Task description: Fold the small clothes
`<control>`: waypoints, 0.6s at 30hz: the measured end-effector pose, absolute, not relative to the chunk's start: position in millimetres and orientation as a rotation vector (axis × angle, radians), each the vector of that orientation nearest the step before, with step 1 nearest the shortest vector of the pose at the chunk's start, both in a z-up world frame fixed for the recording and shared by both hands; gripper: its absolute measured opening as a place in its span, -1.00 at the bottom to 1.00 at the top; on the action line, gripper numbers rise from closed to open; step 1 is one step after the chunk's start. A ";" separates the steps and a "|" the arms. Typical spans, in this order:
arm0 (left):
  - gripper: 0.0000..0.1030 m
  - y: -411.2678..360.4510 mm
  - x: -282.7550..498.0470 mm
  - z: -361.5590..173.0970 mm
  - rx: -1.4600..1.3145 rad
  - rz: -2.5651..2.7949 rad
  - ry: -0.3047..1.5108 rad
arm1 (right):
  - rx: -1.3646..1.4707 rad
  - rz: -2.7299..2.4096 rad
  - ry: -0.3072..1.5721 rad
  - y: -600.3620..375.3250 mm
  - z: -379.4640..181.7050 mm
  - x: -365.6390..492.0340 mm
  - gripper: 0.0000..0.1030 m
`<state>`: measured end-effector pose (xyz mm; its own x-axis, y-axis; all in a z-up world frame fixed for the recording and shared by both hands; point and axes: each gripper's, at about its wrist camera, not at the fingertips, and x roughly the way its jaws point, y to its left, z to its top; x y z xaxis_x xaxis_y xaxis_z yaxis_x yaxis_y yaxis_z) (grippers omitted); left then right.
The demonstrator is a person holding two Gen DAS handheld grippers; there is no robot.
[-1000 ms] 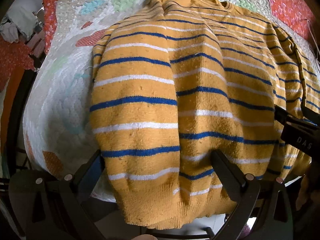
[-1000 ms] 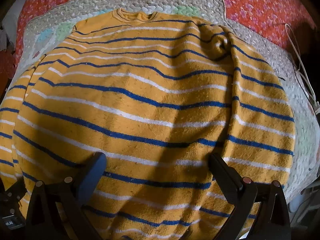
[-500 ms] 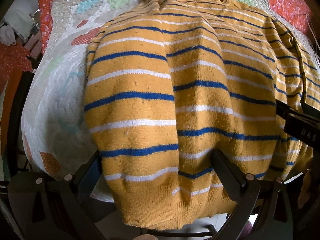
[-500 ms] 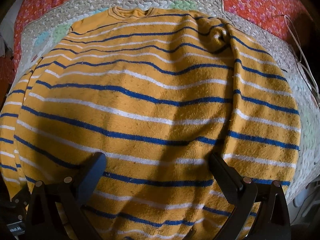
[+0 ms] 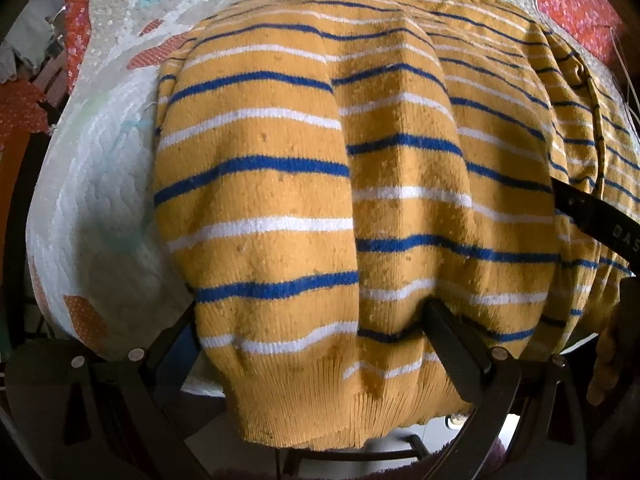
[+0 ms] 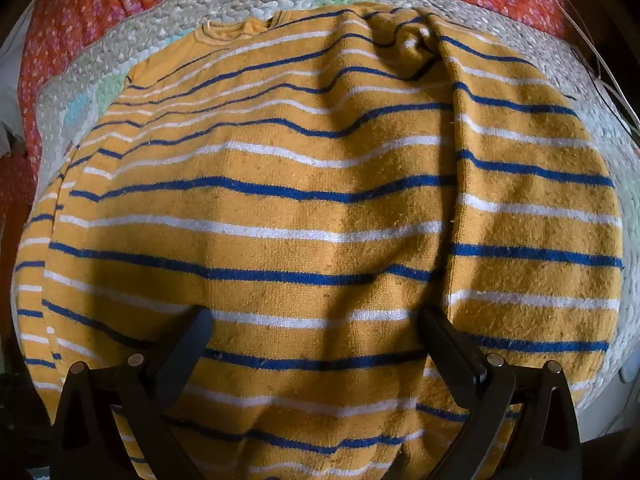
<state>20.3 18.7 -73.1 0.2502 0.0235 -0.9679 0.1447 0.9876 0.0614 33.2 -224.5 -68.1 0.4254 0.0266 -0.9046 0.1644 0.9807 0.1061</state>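
Striped sweater point(image 5: 360, 200) spread flat on a quilted mat point(image 5: 92, 200), both grippers low over its near hem, fingers apart.

Sweater is mustard yellow with blue and white stripes, collar point(image 6: 236, 32) at the far end, ribbed hem hanging off the mat's near edge. Both sleeves folded in over the body – left one lies along the left side in the left wrist view, right one along the right side in the right wrist view. Left gripper point(image 5: 312, 328) is spread wide, straddling the left sleeve cuff and hem; fingers look to be touching the knit, contact hard to confirm. Right gripper point(image 6: 316, 332) is also wide, over the lower body, nothing pinched. Red floral bedspread point(image 6: 80, 12) shows beyond the mat – white cable point(image 6: 592, 48) at far right.
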 end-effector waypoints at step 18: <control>0.68 17.0 -31.0 26.7 0.073 -0.045 1.023 | 0.178 -0.244 0.852 -250.0 -7.0 -2.5 0.93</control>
